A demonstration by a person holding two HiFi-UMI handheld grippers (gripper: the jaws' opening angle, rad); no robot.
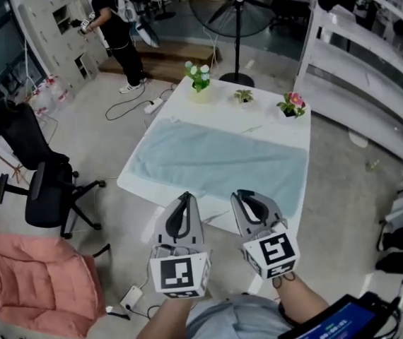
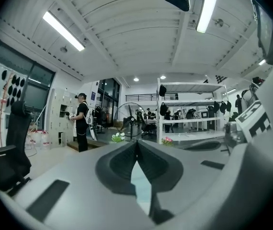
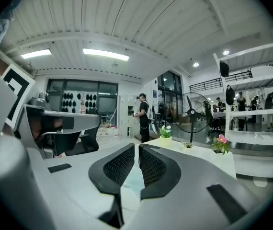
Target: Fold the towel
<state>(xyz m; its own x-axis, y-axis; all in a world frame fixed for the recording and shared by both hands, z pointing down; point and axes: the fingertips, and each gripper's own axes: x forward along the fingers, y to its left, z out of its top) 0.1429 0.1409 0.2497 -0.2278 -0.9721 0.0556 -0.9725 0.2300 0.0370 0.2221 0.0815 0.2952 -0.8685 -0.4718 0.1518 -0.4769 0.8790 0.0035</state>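
**Towel fold: both grippers lined up at the near edge, nothing grabbed yet**

The towel (image 1: 219,162) is spread out flat on the white desk (image 1: 261,123). It covers most of the top, and its long near edge runs right along my side. That layout is handy, because with one long edge facing me I can pinch it at two spots and carry it over in one go.

That's why I've got the two grippers side by side, pointing roughly level at that near edge. The left gripper (image 1: 185,195) is fully closed, tips together, with nothing in it. The right gripper (image 1: 238,193) has its jaws just a sliver apart, also empty; its own view shows only a bit of towel through the slit. Neither looks to be touching the cloth, though I can't judge the height gap from the head view.

My read is that this is the approach step, so the fold itself hasn't started. Both need to open up before they can bite the hem.

One thing to watch is the three little flower pots (image 1: 199,78) along the far edge. Throw the fold too far and the towel lands on them.
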